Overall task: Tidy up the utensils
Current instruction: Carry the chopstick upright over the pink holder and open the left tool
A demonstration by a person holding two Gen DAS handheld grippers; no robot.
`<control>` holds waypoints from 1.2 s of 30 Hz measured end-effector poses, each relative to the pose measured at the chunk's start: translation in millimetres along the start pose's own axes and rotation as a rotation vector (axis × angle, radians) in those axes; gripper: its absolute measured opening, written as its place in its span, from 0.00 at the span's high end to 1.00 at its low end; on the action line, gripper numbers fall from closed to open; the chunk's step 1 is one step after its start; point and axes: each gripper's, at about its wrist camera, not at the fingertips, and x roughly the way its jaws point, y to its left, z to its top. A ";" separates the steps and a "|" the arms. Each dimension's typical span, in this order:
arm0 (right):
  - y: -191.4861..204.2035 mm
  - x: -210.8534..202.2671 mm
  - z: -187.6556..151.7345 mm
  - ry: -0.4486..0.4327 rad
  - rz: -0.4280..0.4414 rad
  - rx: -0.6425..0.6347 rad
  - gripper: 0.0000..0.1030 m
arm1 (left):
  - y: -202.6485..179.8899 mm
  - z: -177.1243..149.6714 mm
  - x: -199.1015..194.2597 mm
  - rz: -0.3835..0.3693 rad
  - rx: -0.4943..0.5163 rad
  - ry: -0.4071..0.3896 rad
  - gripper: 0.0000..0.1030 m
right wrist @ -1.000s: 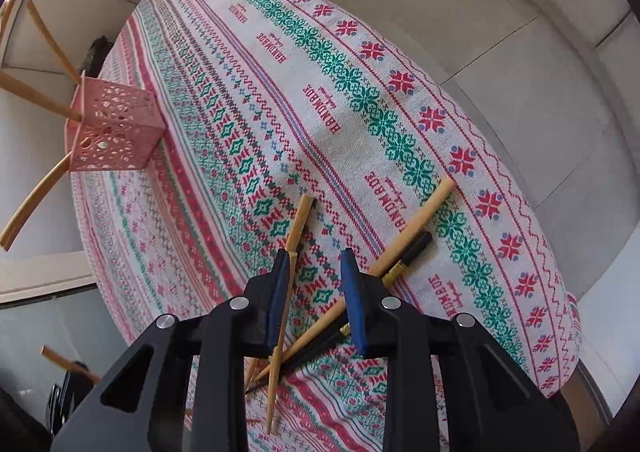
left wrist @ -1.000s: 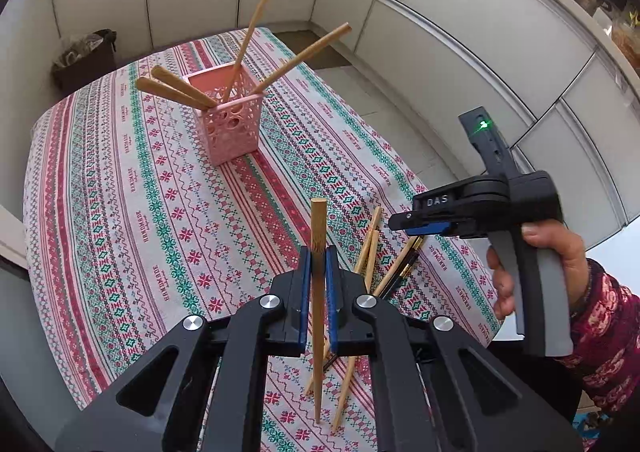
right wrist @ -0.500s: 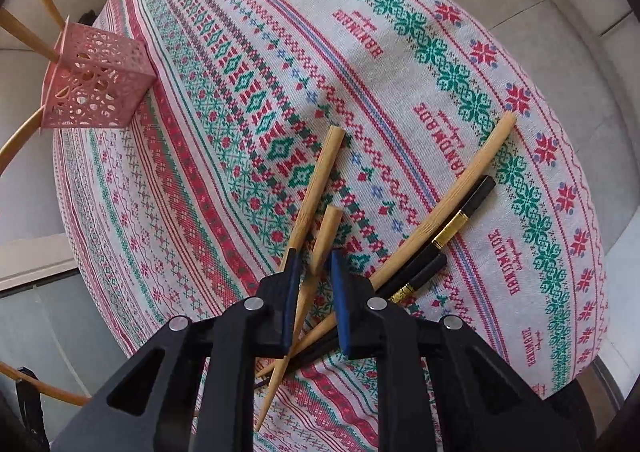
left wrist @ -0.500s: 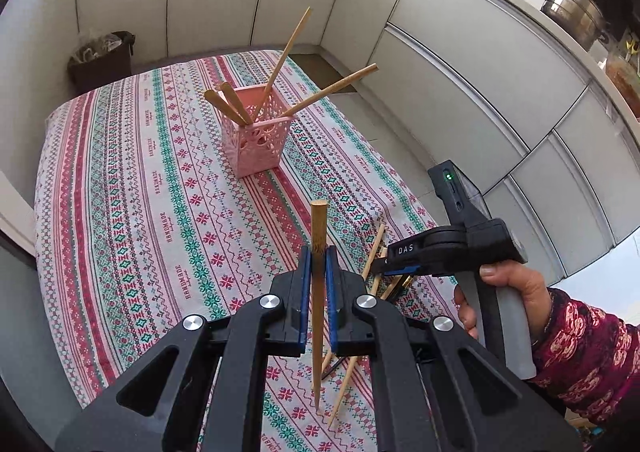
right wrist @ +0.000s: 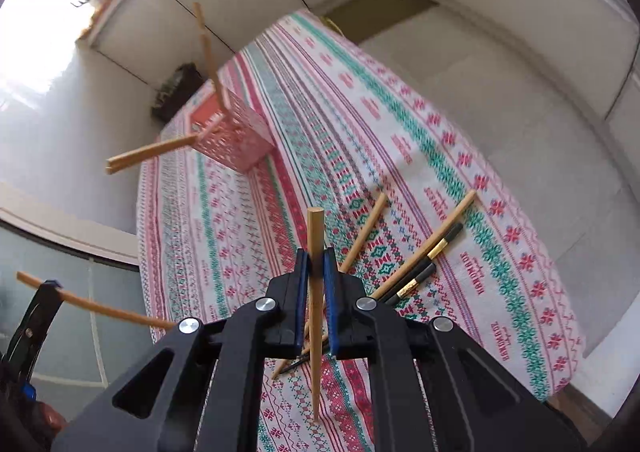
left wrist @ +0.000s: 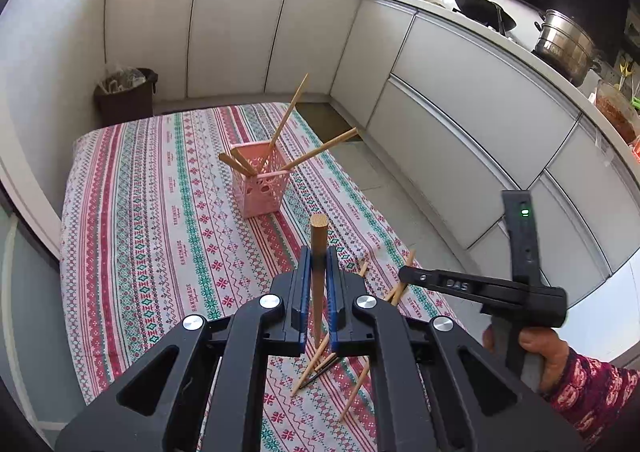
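Both claws clamped on chopsticks [left wrist: 319, 276]

both grippers are matte black plastic, with triangular cut-outs in the arms, round silver screws at the pivots and blue pads lining the jaws. the right gripper [left wrist: 404, 275] bears "das" in grey letters, a small green light on its upright back and a grey handle. the sleeve [left wrist: 592, 396] is dark red, patterned pink.
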 end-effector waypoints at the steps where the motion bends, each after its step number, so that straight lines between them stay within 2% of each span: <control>1: 4.8 -18.2 -0.8 -0.039 0.009 -0.028 0.92 | -4.4 1.6 -6.7 0.005 0.001 -0.017 0.94; 5: 21.3 -85.5 9.0 -0.163 0.047 -0.126 0.92 | -20.8 16.0 -32.7 0.025 0.020 -0.078 0.94; 9: 42.5 -142.3 33.9 -0.261 0.088 -0.184 0.92 | -34.8 40.2 -52.0 0.055 0.058 -0.122 0.94; 13: 68.8 -181.3 64.2 -0.347 0.111 -0.233 0.92 | -42.9 69.4 -65.5 0.086 0.089 -0.170 0.94; 17: 94.4 -202.0 102.0 -0.423 0.111 -0.271 0.92 | -42.2 102.5 -68.8 0.121 0.103 -0.225 0.94; 22: 117.0 -196.9 146.6 -0.468 0.111 -0.284 0.92 | -28.8 143.0 -49.7 0.182 0.079 -0.289 0.94; 26: 128.1 -173.9 176.4 -0.486 0.109 -0.291 0.92 | -12.7 166.2 -22.1 0.218 0.027 -0.329 0.94; 30: 129.4 -140.0 193.8 -0.477 0.101 -0.292 0.92 | 5.2 179.0 23.7 0.239 -0.001 -0.296 0.94; 34: 126.4 -99.8 202.1 -0.442 0.085 -0.296 0.92 | 26.3 176.4 73.3 0.246 -0.028 -0.213 0.93; 35: 126.5 -90.6 202.9 -0.434 0.084 -0.296 0.92 | 30.3 173.6 82.8 0.250 -0.035 -0.193 0.90; 36: 127.3 -81.8 204.2 -0.427 0.082 -0.291 0.92 | 33.4 170.3 88.3 0.260 -0.040 -0.176 0.78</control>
